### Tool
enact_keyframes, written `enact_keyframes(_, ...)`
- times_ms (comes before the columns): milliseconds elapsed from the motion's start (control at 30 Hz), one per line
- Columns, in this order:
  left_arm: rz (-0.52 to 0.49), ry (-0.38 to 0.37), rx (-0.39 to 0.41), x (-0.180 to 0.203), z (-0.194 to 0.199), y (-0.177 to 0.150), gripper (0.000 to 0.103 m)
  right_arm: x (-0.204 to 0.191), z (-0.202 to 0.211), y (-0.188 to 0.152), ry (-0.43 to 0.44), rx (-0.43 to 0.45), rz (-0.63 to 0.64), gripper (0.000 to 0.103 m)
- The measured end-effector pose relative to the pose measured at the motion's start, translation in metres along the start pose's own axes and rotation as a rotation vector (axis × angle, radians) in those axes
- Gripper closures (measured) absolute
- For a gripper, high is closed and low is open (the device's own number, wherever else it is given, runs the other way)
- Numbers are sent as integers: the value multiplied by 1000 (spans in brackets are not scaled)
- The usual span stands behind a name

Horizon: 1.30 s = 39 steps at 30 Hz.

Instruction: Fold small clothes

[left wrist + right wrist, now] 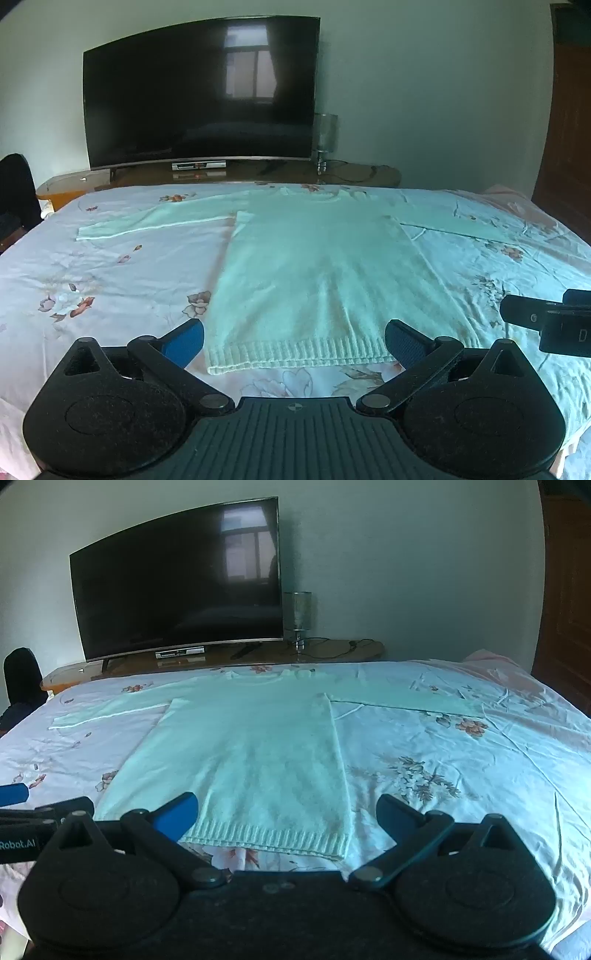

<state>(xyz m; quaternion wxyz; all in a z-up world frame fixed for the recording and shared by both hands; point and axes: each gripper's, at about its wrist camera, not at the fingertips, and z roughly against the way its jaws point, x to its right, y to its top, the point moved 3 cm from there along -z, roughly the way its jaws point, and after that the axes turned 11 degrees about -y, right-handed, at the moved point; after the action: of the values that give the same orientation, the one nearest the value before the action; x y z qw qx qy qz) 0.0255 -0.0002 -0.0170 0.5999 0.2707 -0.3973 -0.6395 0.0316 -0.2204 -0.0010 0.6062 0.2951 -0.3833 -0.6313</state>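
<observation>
Lying flat on a bed, a pale mint knitted sweater (314, 266) is seen spread face-up, its body laid straight and both long sleeves stretched sideways near the far edge. A ribbed hem (295, 356) marks the near end of the sweater; the knit looks soft and fuzzy, the outline boxy. Beneath the sweater, a smooth, slightly creased bedsheet (110, 266) printed with pink and brown flowers is visible. Just short of the hem, the left gripper (294, 341) is held with its blue-padded jaws spread wide and nothing between them; the right gripper (288, 818) is likewise fully parted and empty, over the sweater's near right corner. Beyond the sweater, a dark curved television (199, 92) stands on a glossy wooden stand (229, 177).
</observation>
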Motion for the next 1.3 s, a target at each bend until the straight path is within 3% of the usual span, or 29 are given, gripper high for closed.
enact_keyframes(1300, -8, 7, 17, 3, 1, 5, 0, 4, 4, 1, 0, 16, -9, 0)
